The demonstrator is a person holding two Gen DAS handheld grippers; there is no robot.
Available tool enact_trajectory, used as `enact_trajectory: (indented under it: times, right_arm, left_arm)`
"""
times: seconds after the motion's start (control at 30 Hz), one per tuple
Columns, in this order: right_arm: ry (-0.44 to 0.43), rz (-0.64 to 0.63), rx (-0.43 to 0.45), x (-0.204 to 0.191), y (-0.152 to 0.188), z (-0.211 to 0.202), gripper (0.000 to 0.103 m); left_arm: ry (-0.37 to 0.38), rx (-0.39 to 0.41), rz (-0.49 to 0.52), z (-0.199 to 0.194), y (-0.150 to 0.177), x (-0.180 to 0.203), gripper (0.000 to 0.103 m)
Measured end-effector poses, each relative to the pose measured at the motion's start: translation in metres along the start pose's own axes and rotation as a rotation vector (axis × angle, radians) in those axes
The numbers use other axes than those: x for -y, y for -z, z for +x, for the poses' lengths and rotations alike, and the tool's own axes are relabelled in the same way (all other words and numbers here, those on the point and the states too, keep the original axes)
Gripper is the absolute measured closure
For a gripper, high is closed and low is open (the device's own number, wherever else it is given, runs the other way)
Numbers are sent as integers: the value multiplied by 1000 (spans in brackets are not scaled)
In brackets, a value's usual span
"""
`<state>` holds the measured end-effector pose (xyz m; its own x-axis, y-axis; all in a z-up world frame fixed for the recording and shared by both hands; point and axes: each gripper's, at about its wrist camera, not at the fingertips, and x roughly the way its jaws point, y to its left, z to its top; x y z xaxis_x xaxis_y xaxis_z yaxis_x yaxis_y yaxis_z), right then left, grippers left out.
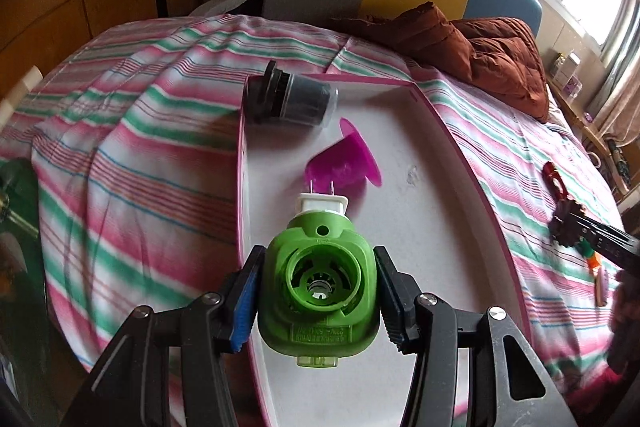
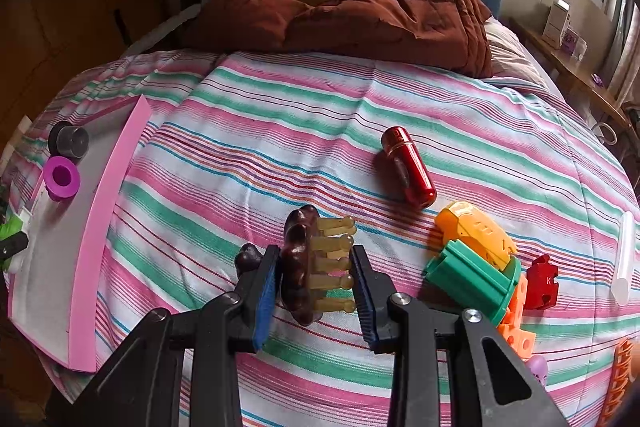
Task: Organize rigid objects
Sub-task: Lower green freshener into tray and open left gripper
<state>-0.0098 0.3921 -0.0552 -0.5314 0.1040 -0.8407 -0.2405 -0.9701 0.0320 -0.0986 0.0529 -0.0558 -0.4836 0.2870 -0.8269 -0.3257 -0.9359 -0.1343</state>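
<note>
My left gripper [image 1: 318, 297] is shut on a green plug-in device [image 1: 318, 287] with a white two-pin plug, held above the white tray with a pink rim [image 1: 420, 227]. On that tray lie a purple funnel-shaped piece [image 1: 344, 163] and a dark grey cylinder [image 1: 292, 99]. My right gripper [image 2: 314, 285] is shut on a dark brown comb-like massager [image 2: 308, 263] with yellowish prongs, just over the striped bedspread. In the right wrist view the tray [image 2: 96, 227] sits at the left with the purple piece [image 2: 61, 178] and grey cylinder [image 2: 69, 139].
A red metallic cylinder [image 2: 408, 167], an orange and green toy [image 2: 472, 255], a small red block [image 2: 542, 283], orange cube pieces [image 2: 518, 331] and a white stick [image 2: 624, 259] lie on the bedspread. A brown quilt [image 2: 380, 11] is bunched by the headboard.
</note>
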Motion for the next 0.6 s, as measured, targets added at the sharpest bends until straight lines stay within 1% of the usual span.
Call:
enact_trajectory:
  times: [0.17, 0.3, 0.33, 0.4, 0.5, 0.6]
  right_arm:
    - [3, -4, 2, -1, 0, 0, 69]
    - [7, -12, 3, -2, -1, 1, 69]
    - [7, -13, 3, -2, -1, 1, 69]
    - [8, -13, 3, -2, -1, 1, 69]
    - [8, -8, 3, -2, -1, 1, 69]
    - [10, -11, 3, -3, -2, 2, 69]
  left_arm:
    - [-41, -1, 6, 21, -13, -4, 50]
    - [-65, 19, 36, 23, -16, 0, 50]
    - [-61, 21, 38, 22, -16, 1, 48]
    - [-56, 24, 31, 17, -13, 2, 39]
    - [-51, 44, 11, 4, -7, 1, 39]
    - [-65, 76, 9, -14, 3, 4, 37]
